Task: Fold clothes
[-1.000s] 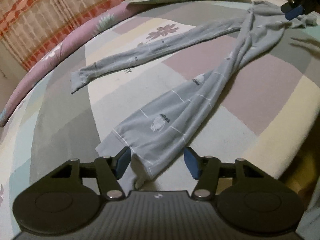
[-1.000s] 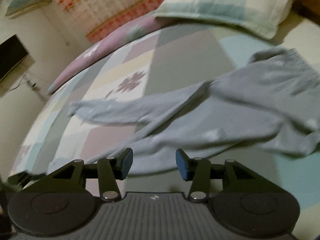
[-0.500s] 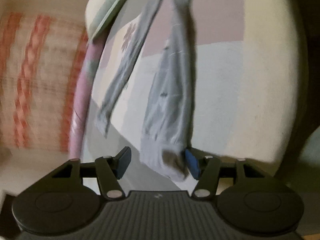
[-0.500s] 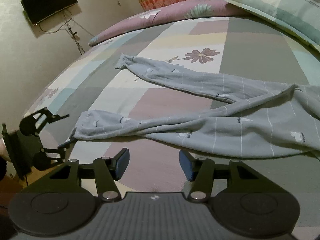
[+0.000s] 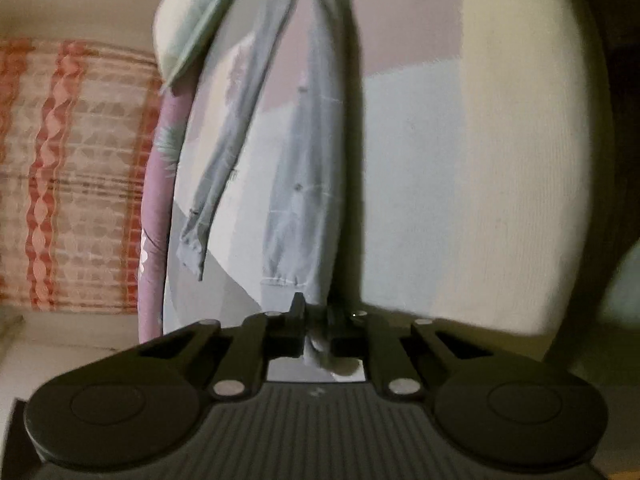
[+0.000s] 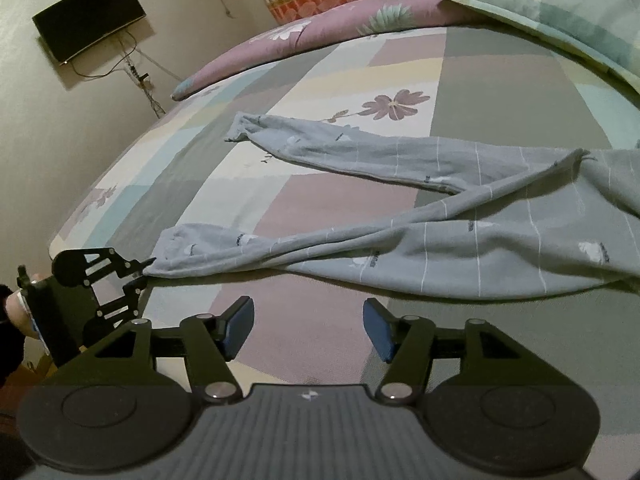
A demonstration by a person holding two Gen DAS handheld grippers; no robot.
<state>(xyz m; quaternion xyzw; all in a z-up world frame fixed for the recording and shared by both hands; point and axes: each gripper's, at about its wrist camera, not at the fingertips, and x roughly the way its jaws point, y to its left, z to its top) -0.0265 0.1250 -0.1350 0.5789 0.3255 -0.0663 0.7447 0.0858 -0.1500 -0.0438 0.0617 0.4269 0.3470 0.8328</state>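
Grey trousers [image 6: 460,240] carry thin white grid lines and small white prints. The bed [image 6: 360,60] sheet shows pastel patches with mauve flowers. Curtain [image 5: 72,176]: cream with red-orange bands.

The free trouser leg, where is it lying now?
In the right wrist view, the free trouser leg lies flat on the bed, beyond the leg held by the left gripper.

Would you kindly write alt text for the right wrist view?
Open right gripper hovers above a patchwork bedsheet where grey printed pyjama trousers lie spread; the left gripper pinches one leg cuff at the bed's edge.
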